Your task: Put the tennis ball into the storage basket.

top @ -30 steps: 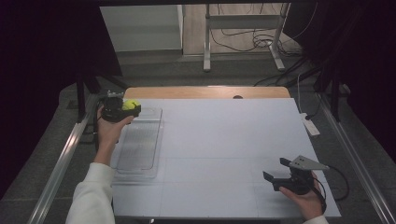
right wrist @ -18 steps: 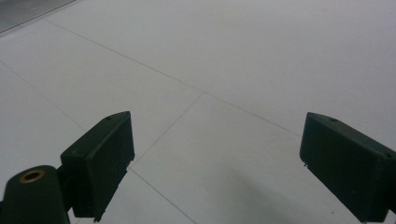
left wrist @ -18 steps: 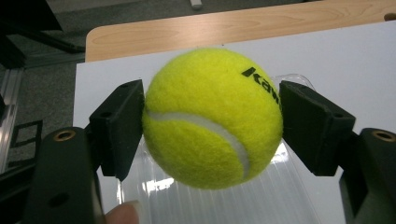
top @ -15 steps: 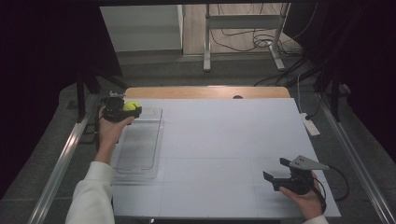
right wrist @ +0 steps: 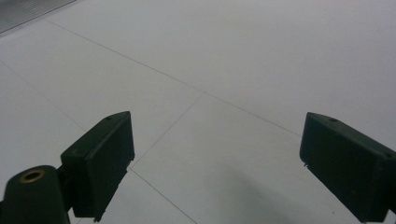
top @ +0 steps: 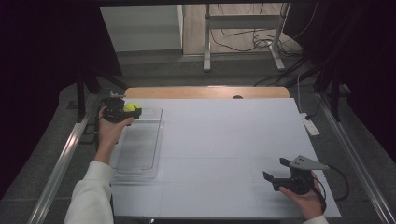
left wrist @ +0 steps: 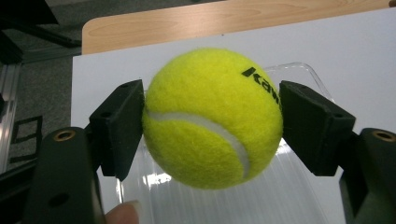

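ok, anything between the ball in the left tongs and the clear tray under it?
Nothing visible. The left tongs grip the tennis ball over the far end of the clear tray, whose inside looks bare. The right tongs sit open, far across the table.

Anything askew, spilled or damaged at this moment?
Nothing stands out. The left gripper holds the tennis ball squarely over the clear tray; the right gripper rests open over the bare white table.
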The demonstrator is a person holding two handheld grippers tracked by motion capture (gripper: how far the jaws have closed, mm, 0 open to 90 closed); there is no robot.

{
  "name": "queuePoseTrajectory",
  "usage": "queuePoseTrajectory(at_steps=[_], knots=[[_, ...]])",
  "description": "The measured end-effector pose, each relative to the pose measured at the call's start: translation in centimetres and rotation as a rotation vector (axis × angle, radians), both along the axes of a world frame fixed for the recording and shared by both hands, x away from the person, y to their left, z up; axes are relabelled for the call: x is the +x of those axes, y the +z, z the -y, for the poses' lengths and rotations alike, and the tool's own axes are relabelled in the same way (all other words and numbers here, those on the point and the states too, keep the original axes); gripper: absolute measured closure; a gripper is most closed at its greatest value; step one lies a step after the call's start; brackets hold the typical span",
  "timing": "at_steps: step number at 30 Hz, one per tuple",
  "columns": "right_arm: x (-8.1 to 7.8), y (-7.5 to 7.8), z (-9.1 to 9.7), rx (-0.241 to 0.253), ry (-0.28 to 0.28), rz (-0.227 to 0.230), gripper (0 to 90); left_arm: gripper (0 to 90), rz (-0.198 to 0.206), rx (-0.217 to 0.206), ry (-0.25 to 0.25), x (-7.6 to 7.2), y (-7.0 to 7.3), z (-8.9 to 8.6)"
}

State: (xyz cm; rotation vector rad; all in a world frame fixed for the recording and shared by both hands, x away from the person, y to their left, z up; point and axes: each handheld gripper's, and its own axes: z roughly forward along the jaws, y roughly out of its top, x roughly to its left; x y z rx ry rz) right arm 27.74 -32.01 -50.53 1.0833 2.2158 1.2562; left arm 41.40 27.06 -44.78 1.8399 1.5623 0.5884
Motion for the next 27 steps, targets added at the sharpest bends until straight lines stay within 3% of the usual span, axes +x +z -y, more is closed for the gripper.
queuePoseTrajectory(at_steps=[27], knots=[[0.0, -0.1, -0.1, -0.002, 0.000, -0.005, 10.4, 26.4, -0.062, 0.035, -0.016, 0.6, -1.1, 0.1]])
